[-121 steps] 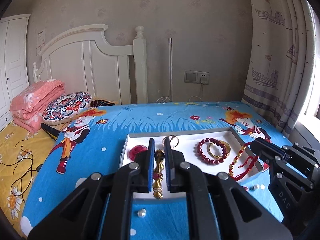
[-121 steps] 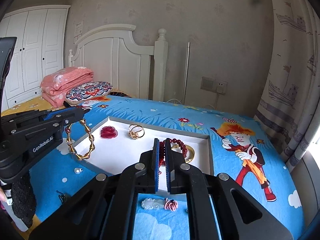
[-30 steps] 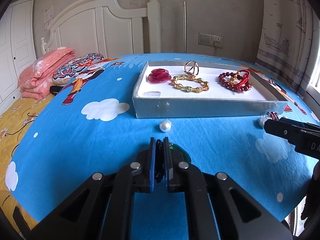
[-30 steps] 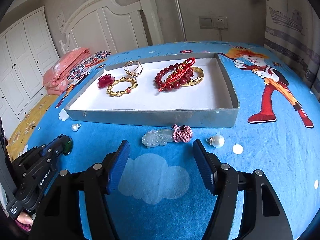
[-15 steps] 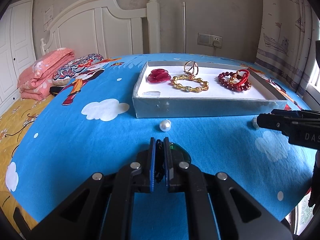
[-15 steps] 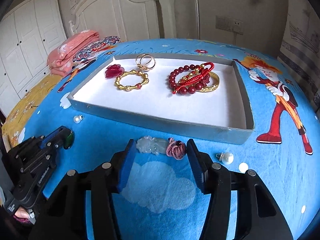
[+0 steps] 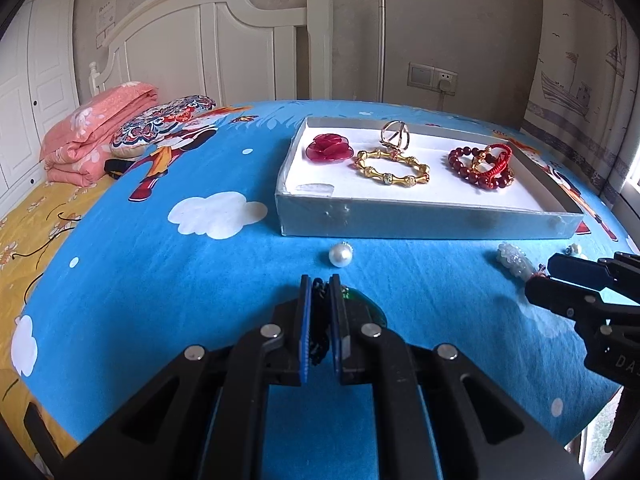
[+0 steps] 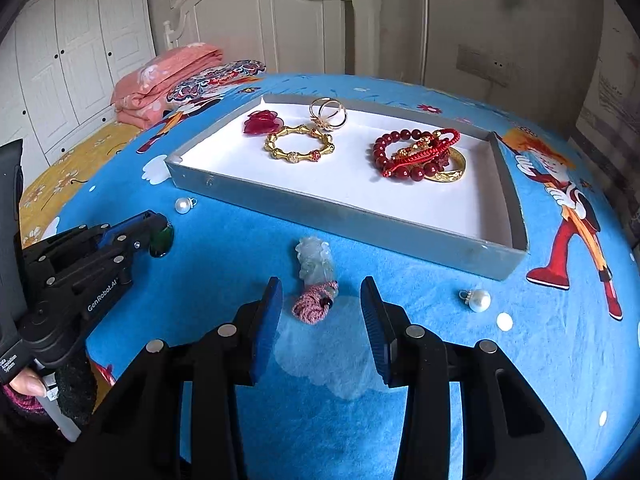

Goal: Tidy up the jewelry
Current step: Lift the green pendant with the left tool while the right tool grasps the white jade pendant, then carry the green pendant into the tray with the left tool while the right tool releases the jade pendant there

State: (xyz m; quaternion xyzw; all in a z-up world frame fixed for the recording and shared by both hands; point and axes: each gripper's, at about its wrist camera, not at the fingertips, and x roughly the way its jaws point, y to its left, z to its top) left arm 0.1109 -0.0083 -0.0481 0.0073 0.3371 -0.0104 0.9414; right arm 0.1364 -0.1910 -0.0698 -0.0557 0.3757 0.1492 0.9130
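My right hand-held gripper (image 8: 320, 316), jaws just closing and half-wide, straddles the pink knotted cord (image 8: 314, 306); the attached jade pendant (image 8: 314, 262) could swing loose. My left hand-held gripper (image 7: 320, 312) pinches a green pendant's cord (image 7: 318, 320).

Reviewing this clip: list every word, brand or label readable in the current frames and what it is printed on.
"GenRobot.AI": side of the left gripper, right wrist view.
"DA": cut off at the frame edge, on the right gripper, left wrist view.
Small white print at the lower left edge of the right wrist view: too small to read.
Paper notice on the wall: blurred.
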